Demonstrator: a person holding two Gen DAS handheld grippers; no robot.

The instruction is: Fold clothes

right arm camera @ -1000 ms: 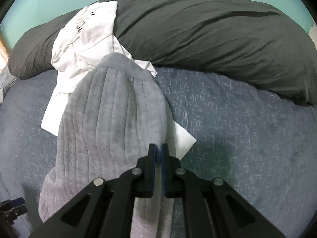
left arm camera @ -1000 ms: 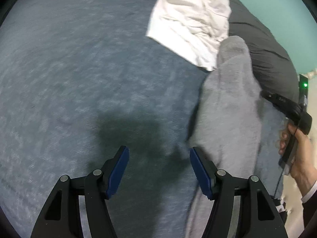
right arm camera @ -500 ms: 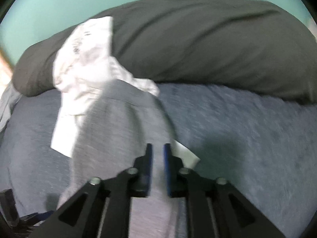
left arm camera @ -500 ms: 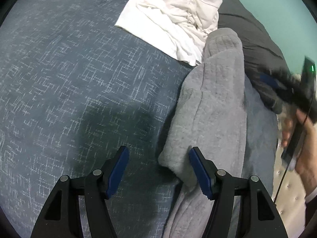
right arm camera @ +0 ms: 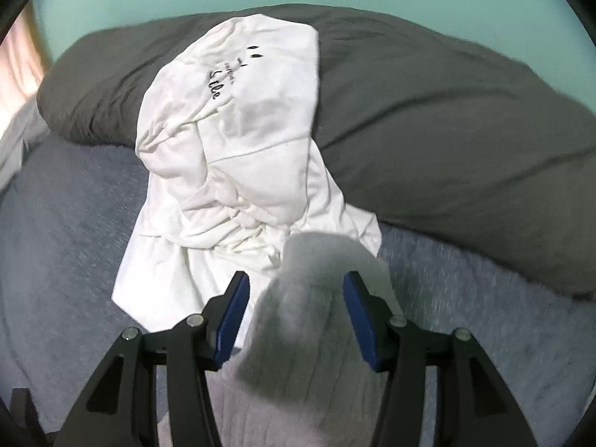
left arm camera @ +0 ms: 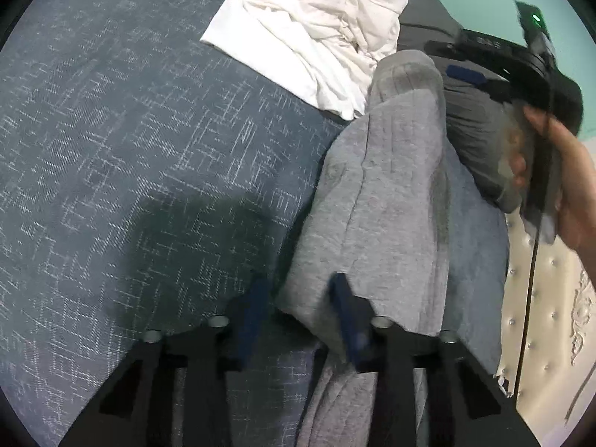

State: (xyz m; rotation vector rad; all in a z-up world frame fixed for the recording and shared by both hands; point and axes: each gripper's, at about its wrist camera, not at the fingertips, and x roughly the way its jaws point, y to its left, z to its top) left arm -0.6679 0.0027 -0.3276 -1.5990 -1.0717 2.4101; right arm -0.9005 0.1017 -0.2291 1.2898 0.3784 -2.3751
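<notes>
While the grey garment (left arm camera: 387, 201) lies in a long bunched strip on the bed (left arm camera: 130, 149), the left claw (left arm camera: 298, 309) stands open around its near corner, gripping nothing. At the garment's far end, the right claw (right arm camera: 294, 316) is spread open over the cloth. Beyond that end lies a crumpled white shirt (right arm camera: 238, 149), touching it, against a dark pillow (right arm camera: 447, 130). Closing there could catch the shirt too.
</notes>
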